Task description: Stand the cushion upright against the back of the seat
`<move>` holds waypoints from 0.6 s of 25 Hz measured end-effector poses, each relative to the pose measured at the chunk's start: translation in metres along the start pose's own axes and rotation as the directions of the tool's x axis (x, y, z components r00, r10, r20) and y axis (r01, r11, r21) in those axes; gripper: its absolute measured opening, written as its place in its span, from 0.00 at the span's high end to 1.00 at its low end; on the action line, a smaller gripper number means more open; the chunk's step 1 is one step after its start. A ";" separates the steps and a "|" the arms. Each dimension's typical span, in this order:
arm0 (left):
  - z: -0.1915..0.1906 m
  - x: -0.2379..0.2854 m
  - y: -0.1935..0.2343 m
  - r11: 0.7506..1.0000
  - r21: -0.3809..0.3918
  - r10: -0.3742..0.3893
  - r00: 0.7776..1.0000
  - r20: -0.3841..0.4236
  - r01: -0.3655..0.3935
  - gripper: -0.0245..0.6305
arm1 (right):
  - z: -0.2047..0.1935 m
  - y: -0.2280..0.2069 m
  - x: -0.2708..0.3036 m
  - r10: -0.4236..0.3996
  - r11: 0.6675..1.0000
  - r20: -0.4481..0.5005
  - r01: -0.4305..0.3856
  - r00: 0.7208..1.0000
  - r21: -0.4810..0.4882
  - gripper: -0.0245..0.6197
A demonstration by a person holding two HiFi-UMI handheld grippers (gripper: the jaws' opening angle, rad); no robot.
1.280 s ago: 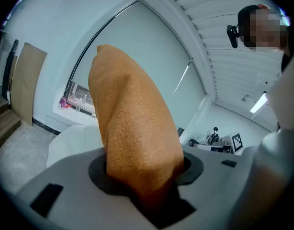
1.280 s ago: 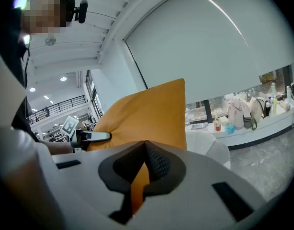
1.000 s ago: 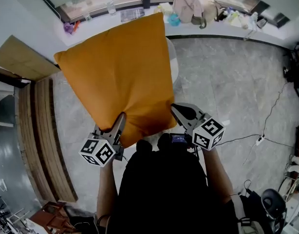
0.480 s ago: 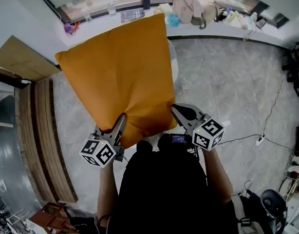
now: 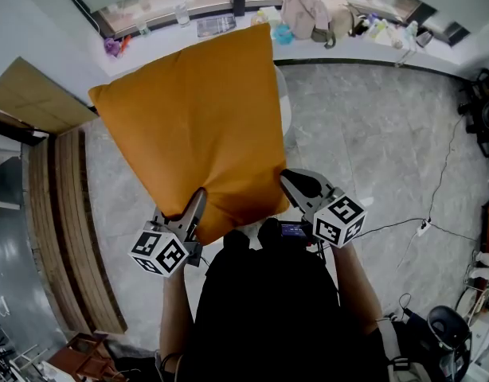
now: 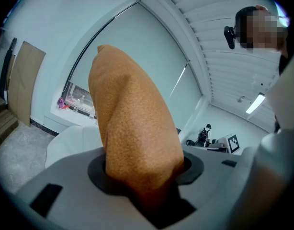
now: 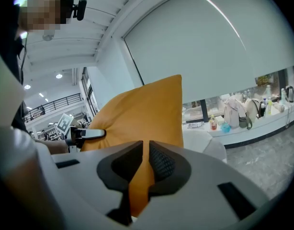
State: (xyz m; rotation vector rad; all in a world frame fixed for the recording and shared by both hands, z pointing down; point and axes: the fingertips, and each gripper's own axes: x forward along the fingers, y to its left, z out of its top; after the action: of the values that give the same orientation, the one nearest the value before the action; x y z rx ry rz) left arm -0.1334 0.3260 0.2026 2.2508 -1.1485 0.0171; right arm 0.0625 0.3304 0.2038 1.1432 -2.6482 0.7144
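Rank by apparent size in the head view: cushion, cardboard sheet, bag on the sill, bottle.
1. cushion, though it is held nearest the camera, which inflates it
2. cardboard sheet
3. bag
4. bottle

Orange cushion (image 5: 189, 126); grey marbled floor (image 5: 372, 134).

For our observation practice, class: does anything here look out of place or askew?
The orange cushion hangs tilted in mid-air, off the white seat. The left gripper clamps a thick fold, the right gripper pinches a thin edge.
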 end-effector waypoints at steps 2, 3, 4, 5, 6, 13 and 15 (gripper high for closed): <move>0.001 -0.006 0.004 1.000 0.006 -0.007 1.000 -0.003 0.008 0.63 | -0.001 0.005 0.003 -0.006 1.000 0.005 0.005 1.000 0.008 0.80; 0.001 -0.009 0.007 1.000 0.010 -0.011 1.000 -0.005 0.011 0.63 | -0.002 0.008 0.005 -0.009 1.000 0.005 0.009 1.000 0.012 0.76; 0.001 -0.012 0.009 1.000 0.013 -0.016 1.000 -0.007 0.016 0.63 | -0.003 0.011 0.007 -0.016 1.000 0.004 0.016 1.000 0.014 0.74; 0.001 -0.016 0.012 1.000 0.016 -0.021 1.000 -0.010 0.021 0.63 | -0.004 0.014 0.010 -0.023 1.000 0.002 0.023 1.000 0.016 0.71; 0.002 -0.020 0.015 0.999 0.019 -0.026 1.000 -0.012 0.026 0.63 | -0.006 0.017 0.014 -0.029 0.999 0.001 0.029 1.000 0.019 0.69; 0.007 -0.047 0.035 0.997 0.039 -0.065 0.997 -0.038 0.067 0.63 | -0.009 0.039 0.038 -0.080 0.997 -0.016 0.080 0.997 -0.012 0.55; 0.008 -0.052 0.041 0.996 0.044 -0.077 0.996 -0.044 0.079 0.63 | -0.012 0.040 0.044 -0.091 0.996 -0.019 0.091 0.996 -0.003 0.54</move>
State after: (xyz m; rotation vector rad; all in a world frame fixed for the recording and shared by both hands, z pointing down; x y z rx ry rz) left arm -0.1978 0.3422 0.2028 2.3226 -1.0470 0.0599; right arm 0.0024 0.3318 0.2142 1.2415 -2.5622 0.7025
